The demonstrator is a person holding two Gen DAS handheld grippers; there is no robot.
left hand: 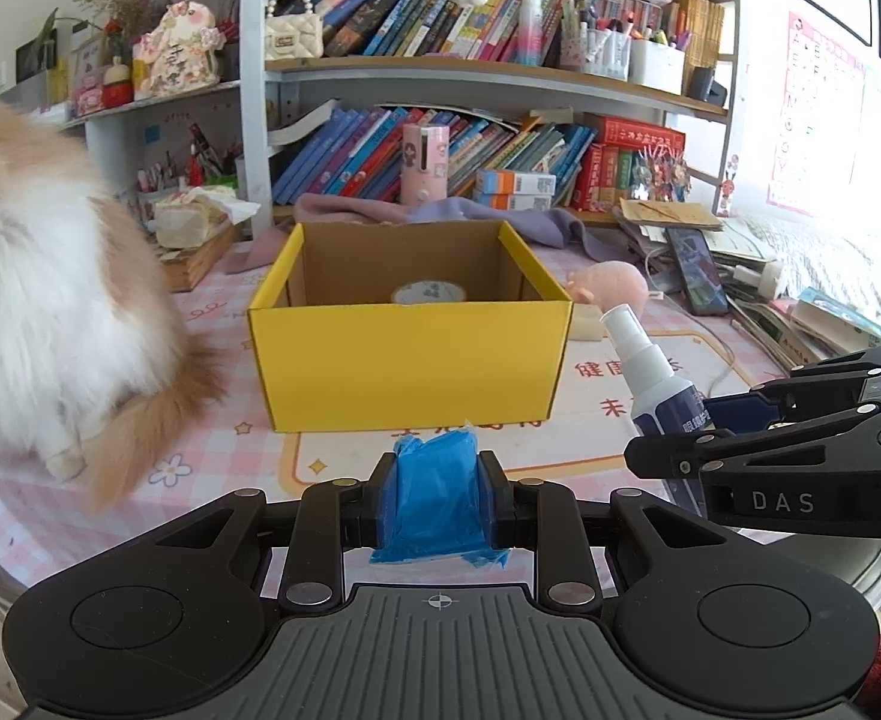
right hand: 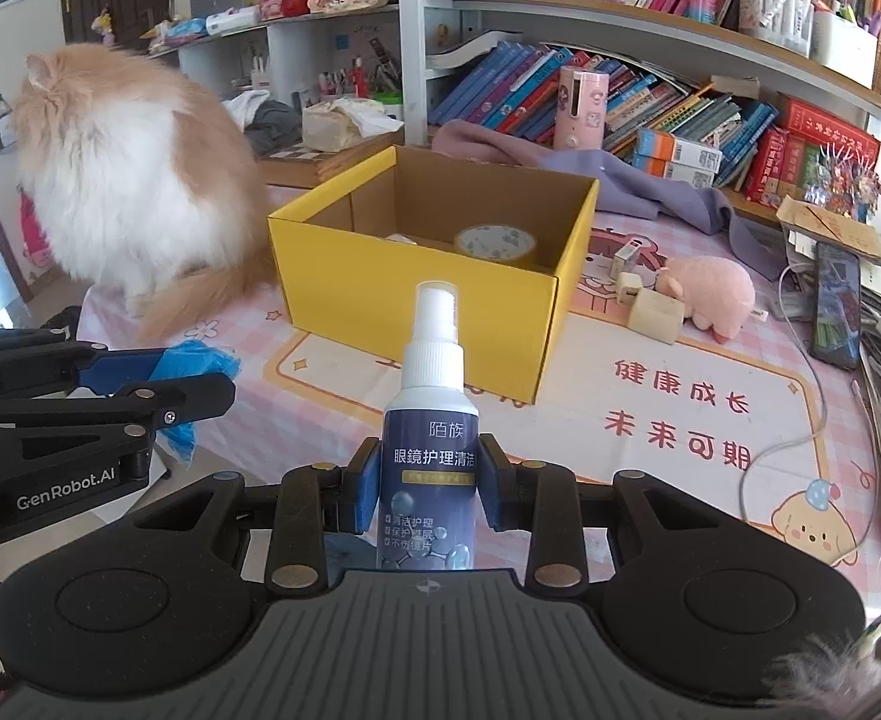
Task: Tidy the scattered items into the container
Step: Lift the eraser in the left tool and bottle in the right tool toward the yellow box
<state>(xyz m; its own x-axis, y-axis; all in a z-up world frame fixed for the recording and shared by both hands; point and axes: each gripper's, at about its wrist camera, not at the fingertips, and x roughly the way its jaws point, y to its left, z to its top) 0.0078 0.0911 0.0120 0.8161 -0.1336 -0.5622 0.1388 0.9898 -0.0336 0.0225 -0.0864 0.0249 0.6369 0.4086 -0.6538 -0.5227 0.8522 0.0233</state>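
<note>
— Nearest the left wrist lens, what sits between the pads?

— Clamped in the left gripper [left hand: 435, 495] is a crumpled blue plastic bag [left hand: 437, 501], squeezed from both sides and held above the pink checked tablecloth [left hand: 212, 444]. In the right wrist view the same gripper [right hand: 200, 387] enters from the left with blue plastic bulging out of its tip.

— And the right one?

— The right gripper [right hand: 427, 480] is closed around the lower body of a spray bottle [right hand: 428, 420], upright, white cap on top, dark blue label with Chinese print. From the left wrist view that bottle [left hand: 650, 378] leans in at the right side, with the right gripper [left hand: 716, 429] around it.

— Where is the container?

— Just beyond both claws: a yellow cardboard box [left hand: 410, 366], open at the top, standing on the cloth. A roll of tape [right hand: 494, 243] lies inside on its floor, toward the far wall.

— What is around it?

— Left of the box sits a fluffy orange-and-white cat [right hand: 134, 180], its tail near the box's left corner. Right of the box lie a pink plush toy [right hand: 707, 294] and a small cream block [right hand: 656, 315] touching it. Farther right, a phone [right hand: 836, 306] rests near stacked papers. Behind the box, a purple cloth [right hand: 650, 180] and shelves of books [left hand: 440, 6].
</note>
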